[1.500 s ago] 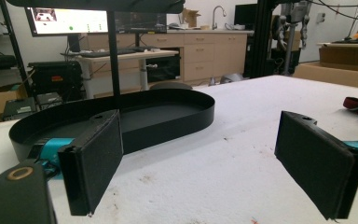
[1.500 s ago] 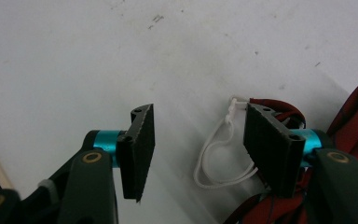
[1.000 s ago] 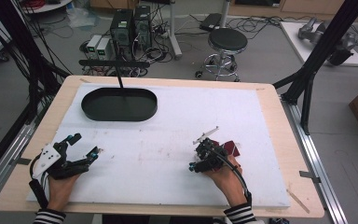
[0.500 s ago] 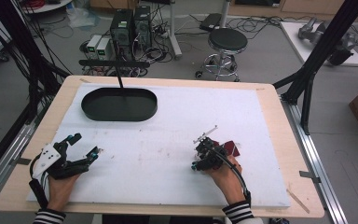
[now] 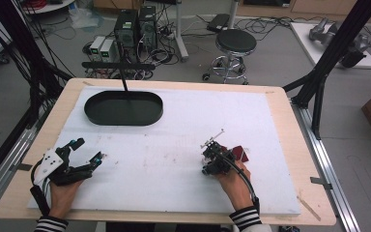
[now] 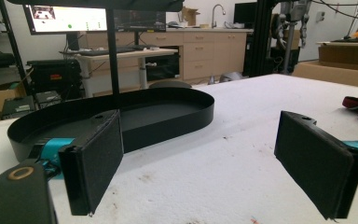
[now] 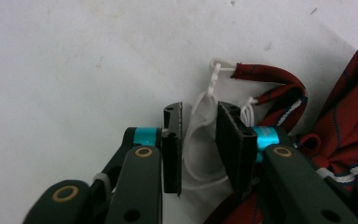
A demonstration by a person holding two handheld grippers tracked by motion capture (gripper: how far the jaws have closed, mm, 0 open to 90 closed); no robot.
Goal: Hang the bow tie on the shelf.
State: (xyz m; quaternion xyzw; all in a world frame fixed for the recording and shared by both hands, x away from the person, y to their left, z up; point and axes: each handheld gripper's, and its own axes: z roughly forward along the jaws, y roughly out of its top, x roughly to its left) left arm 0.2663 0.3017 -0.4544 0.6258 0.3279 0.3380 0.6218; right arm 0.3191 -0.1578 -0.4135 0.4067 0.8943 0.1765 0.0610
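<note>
The right gripper (image 7: 199,140) has just been closing around the white loop (image 7: 196,122).

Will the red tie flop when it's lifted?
Probably. The tie lies crumpled in soft folds, so it should droop. Its white strap, looped between the right gripper's jaws, looks thin and may stretch or slip.

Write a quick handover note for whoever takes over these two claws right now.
Left claw: open, nothing between its pads, low over the white table cover at its near left.
Right claw: jaws just been closing, white elastic loop of the red striped tie between the pads, not clearly pinched.
Black oval tray: far left, nothing in it.
Done: right claw is at the loop.
Left: probably grip and lift the tie.
</note>
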